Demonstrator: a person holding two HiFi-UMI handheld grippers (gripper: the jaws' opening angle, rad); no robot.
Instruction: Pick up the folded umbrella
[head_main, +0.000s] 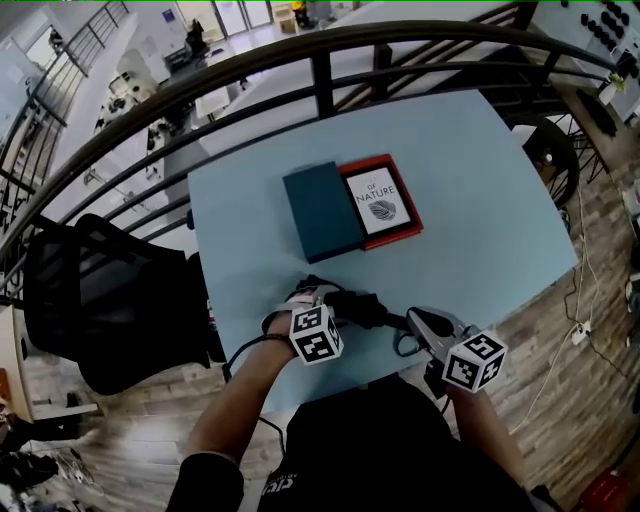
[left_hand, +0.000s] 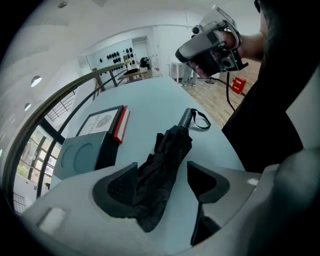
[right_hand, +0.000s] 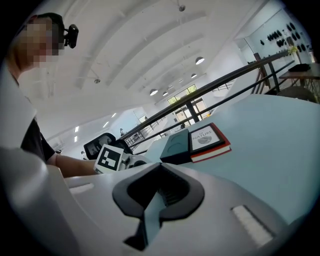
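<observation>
The folded black umbrella (left_hand: 172, 145) lies on the light blue table (head_main: 480, 200) near its front edge, its handle and wrist strap (left_hand: 202, 120) pointing away from my left gripper. In the head view the umbrella (head_main: 360, 308) shows dark between both grippers. My left gripper (left_hand: 162, 168) points steeply down over the canopy end, jaws open, with the fabric between the pads (left_hand: 120, 187); it is not clamped. My right gripper (right_hand: 161, 167) is shut with nothing in it. It hovers in the air past the handle end, as the left gripper view shows the right gripper (left_hand: 210, 42).
A teal box (head_main: 322, 210) and a red-edged book (head_main: 383, 200) lie side by side in the middle of the table. A black mesh chair (head_main: 100, 300) stands at the table's left. A dark curved railing (head_main: 320, 60) runs behind the far edge.
</observation>
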